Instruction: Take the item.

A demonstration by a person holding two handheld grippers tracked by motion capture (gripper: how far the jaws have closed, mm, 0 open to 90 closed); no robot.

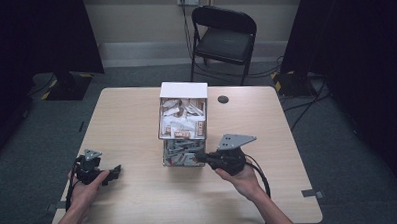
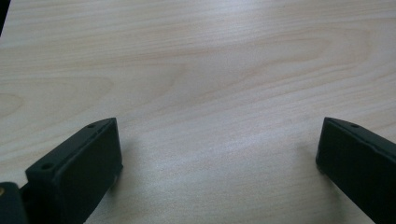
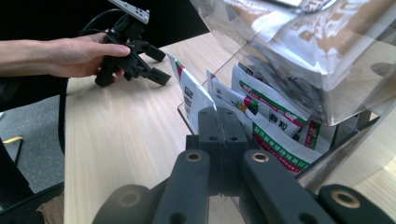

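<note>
While the high view had the right gripper (image 1: 200,155) at the bin's (image 1: 183,123) lower tier, its own view showed jaws closed beside green-striped packets (image 3: 261,109); left gripper (image 1: 116,171) wide open over bare table (image 2: 196,70).

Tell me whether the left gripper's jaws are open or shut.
Open. The left gripper shows its two black jaws standing far apart in its own view, with bare table between them and nothing held.

- My left gripper (image 1: 112,173) is black, with blocky flat jaws that carry small screw holes.
- My right gripper (image 1: 200,155) is black too, with brass-ringed pivots on its linkage arms.
- A grey three-cornered plate tops each; black cables trail back.
- My forearms are bare.
</note>
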